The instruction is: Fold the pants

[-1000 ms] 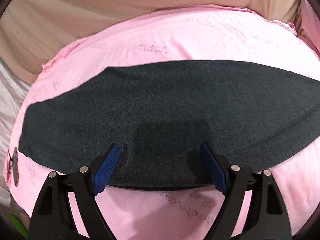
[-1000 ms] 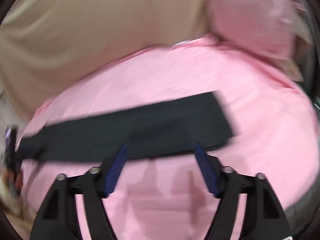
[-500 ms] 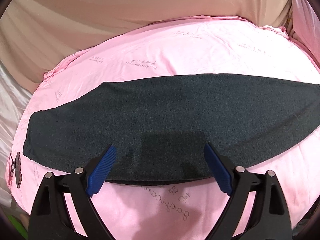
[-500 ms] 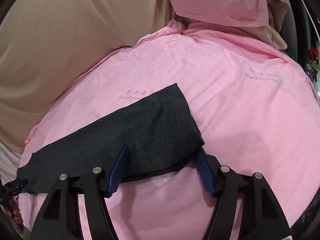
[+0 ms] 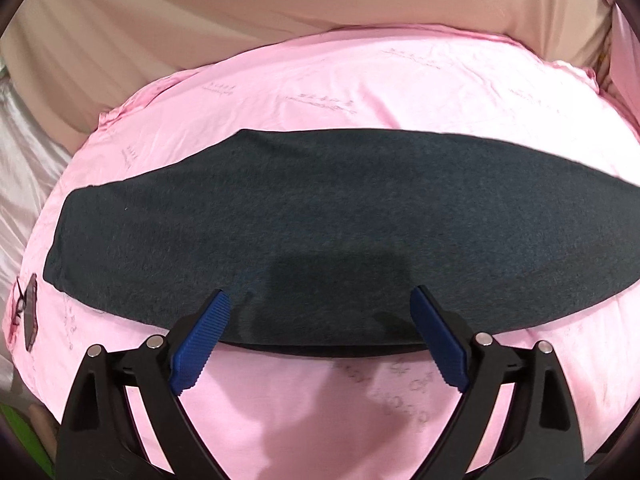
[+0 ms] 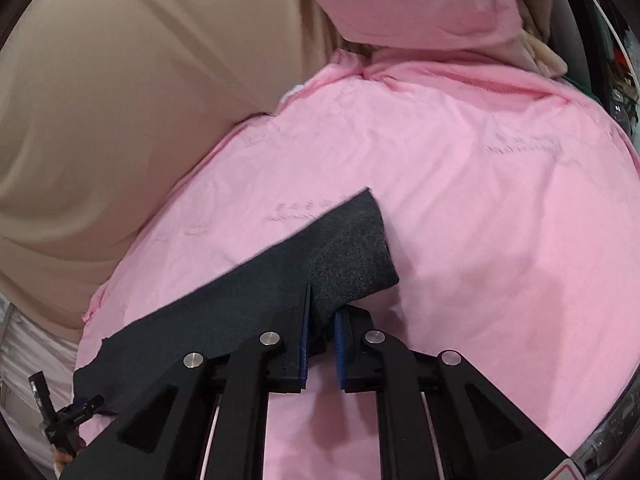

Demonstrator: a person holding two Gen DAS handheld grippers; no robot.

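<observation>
Pants (image 5: 320, 216), dark grey, folded lengthwise into a strip: one.
Sheet (image 5: 360, 92), pink, printed: one.
Pillow (image 6: 408, 4), pink: one.
Curtain (image 6: 120, 100), beige: one.
Grippers, two-finger, black with blue pads: two, left gripper (image 5: 320, 336) and right gripper (image 6: 320, 334).

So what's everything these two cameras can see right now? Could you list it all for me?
pants: one pair, dark grey, folded into a long strip lying across the pink sheet; the near corner of one end is between the right gripper's pads
sheet: one, pink with faint script, covering the bed
pillow: one, pink, at the far end in the right wrist view
curtain: one, beige, behind the bed
white fabric: one patch, beside the bed's left edge
left gripper: one, black with blue pads, open, just above the strip's near edge, nothing pinched
right gripper: one, black with blue pads, jaws closing on the pants' end
</observation>
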